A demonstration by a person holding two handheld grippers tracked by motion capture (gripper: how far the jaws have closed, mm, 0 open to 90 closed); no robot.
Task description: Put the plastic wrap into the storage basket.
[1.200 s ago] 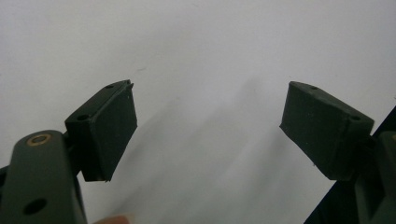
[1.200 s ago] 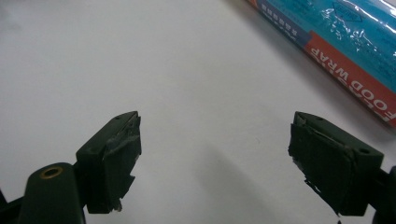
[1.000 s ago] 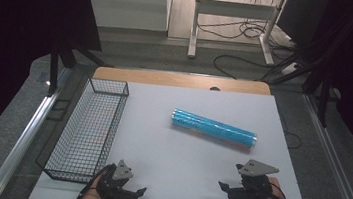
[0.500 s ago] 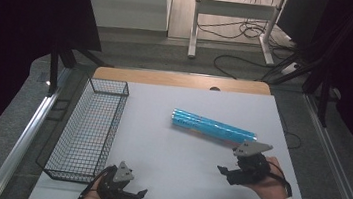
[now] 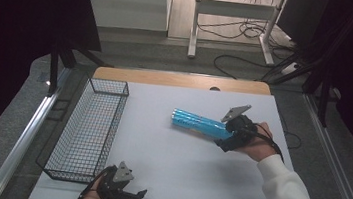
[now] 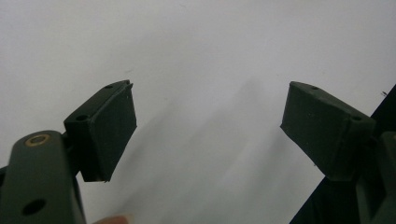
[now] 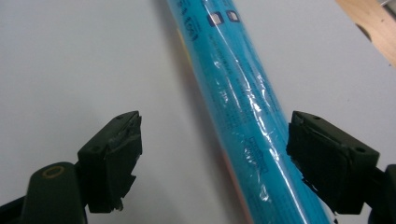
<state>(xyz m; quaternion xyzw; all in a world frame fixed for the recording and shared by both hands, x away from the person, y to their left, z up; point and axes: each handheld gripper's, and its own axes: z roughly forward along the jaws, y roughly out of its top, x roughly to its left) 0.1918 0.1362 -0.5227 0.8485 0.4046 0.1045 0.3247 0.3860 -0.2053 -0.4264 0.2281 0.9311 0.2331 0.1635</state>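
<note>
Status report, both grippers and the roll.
Right gripper open, straddling blue roll. Left gripper open over bare mat. Basket left. Nothing blocking.

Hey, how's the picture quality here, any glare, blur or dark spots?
High view: table evenly lit, surroundings dark. Right gripper view: shiny streaks on the blue roll, and the right tool looks soft up close. Left gripper view: left tool throws faint shadows on the white top.

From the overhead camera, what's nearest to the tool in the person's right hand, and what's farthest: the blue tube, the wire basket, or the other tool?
Measured from the right tool in the high view:
1. Blue tube: right at it, its right end lying between the open jaws.
2. Left tool: at the table's near edge, down and to the left.
3. Wire basket: along the table's left side, farthest, though not by much.
</note>
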